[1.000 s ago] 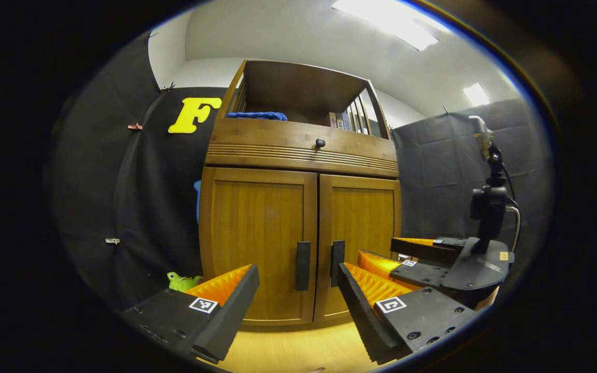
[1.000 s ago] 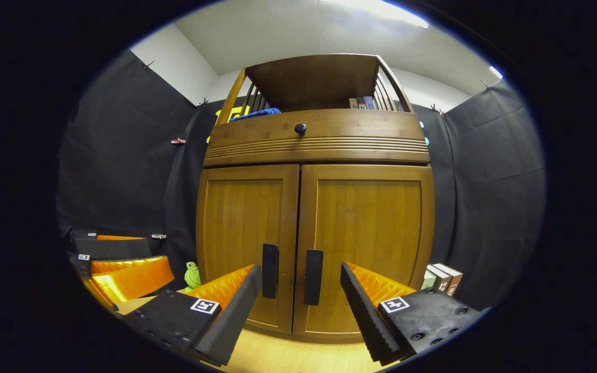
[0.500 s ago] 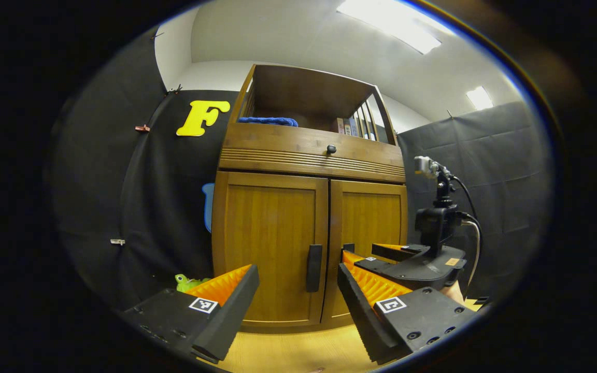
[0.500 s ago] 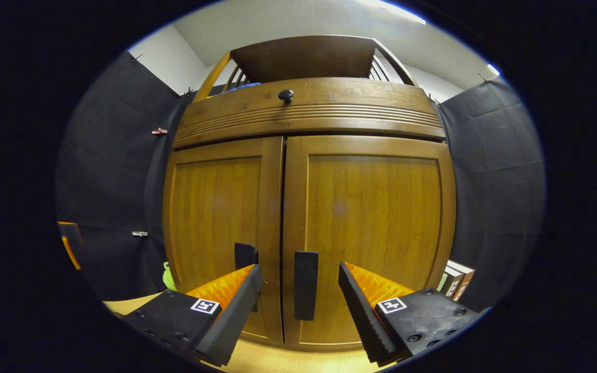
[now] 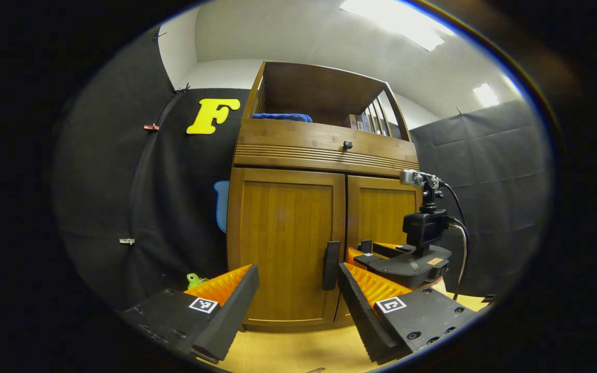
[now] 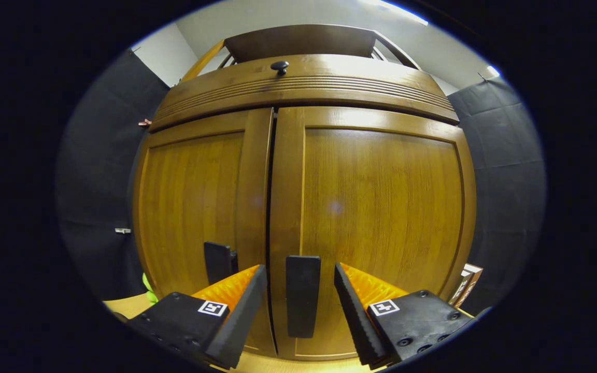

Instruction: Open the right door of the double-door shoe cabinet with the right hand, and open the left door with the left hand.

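Around right door handle (image 6: 302, 295), right gripper (image 6: 296, 311) closer

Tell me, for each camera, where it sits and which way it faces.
Left gripper view: rides the open left gripper, back from the shoe cabinet, facing the left door handle; the right gripper shows ahead at the doors.
Right gripper view: rides the open right gripper, close to the doors, its fingers flanking the right door handle without pressing it.
Shared: both closed doors, both handles, the drawer knob.
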The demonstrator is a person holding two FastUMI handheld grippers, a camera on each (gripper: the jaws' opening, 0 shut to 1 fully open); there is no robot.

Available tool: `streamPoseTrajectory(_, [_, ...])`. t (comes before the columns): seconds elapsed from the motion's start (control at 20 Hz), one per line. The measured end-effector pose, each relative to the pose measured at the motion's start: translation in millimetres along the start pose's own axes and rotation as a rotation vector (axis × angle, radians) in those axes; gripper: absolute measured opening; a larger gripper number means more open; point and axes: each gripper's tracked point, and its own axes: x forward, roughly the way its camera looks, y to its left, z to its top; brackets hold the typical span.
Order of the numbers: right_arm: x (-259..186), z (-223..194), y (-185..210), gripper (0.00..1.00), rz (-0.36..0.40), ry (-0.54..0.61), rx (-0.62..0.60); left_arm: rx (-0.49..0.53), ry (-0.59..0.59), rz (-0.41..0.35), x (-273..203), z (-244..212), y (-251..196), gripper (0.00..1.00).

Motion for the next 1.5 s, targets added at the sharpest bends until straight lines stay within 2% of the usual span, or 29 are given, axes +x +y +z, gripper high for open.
streamPoseTrajectory(0.15, [7, -13, 2, 0.72, 0.011, 0.032, 0.012, 0.001, 0.005, 0.008, 3, -2, 3, 0.95])
streamPoseTrajectory(0.3, [9, -10, 3, 0.37, 0.016, 0.015, -0.009, 0.003, 0.018, 0.018, 4, -5, 5, 0.95])
streamPoseTrajectory(0.45, [3, -11, 4, 0.24, 0.033, 0.028, -0.008, 0.007, 0.024, 0.024, 1, -6, 4, 0.95])
streamPoseTrajectory(0.5, [2, -10, 4, 0.24, 0.040, 0.032, -0.010, 0.008, 0.026, 0.024, 0, -5, 3, 0.95])
streamPoseTrajectory(0.55, [-1, -8, 5, 0.29, 0.046, 0.029, -0.011, 0.008, 0.026, 0.022, -2, -5, 3, 0.93])
streamPoseTrajectory(0.6, [-4, -7, 5, 0.25, 0.053, 0.031, -0.009, 0.008, 0.026, 0.022, -3, -4, 2, 0.95])
streamPoseTrajectory(0.75, [-19, 0, 5, 0.24, 0.078, 0.030, 0.003, 0.007, 0.039, 0.016, -6, -7, -4, 0.95])
streamPoseTrajectory(1.0, [-77, 1, -12, 0.25, 0.112, 0.029, 0.008, 0.012, 0.063, 0.003, -8, -9, -14, 0.95])
streamPoseTrajectory(1.15, [-107, 5, -24, 0.24, 0.133, 0.028, 0.009, 0.013, 0.059, -0.024, -8, -8, -40, 0.95])
streamPoseTrajectory(1.25, [-125, 8, -35, 0.29, 0.142, 0.031, 0.005, 0.010, 0.057, -0.043, -7, -8, -54, 0.95])
streamPoseTrajectory(1.35, [-142, 11, -46, 0.29, 0.148, 0.034, -0.005, 0.008, 0.059, -0.060, -5, -8, -65, 0.95])
streamPoseTrajectory(1.4, [-150, 12, -52, 0.24, 0.148, 0.036, -0.011, 0.006, 0.060, -0.068, -3, -9, -71, 0.95])
streamPoseTrajectory(1.45, [-157, 12, -58, 0.29, 0.149, 0.041, -0.017, 0.002, 0.062, -0.078, -2, -10, -79, 0.95])
streamPoseTrajectory(1.5, [-164, 13, -65, 0.24, 0.146, 0.044, -0.023, -0.002, 0.061, -0.090, 1, -9, -85, 0.95])
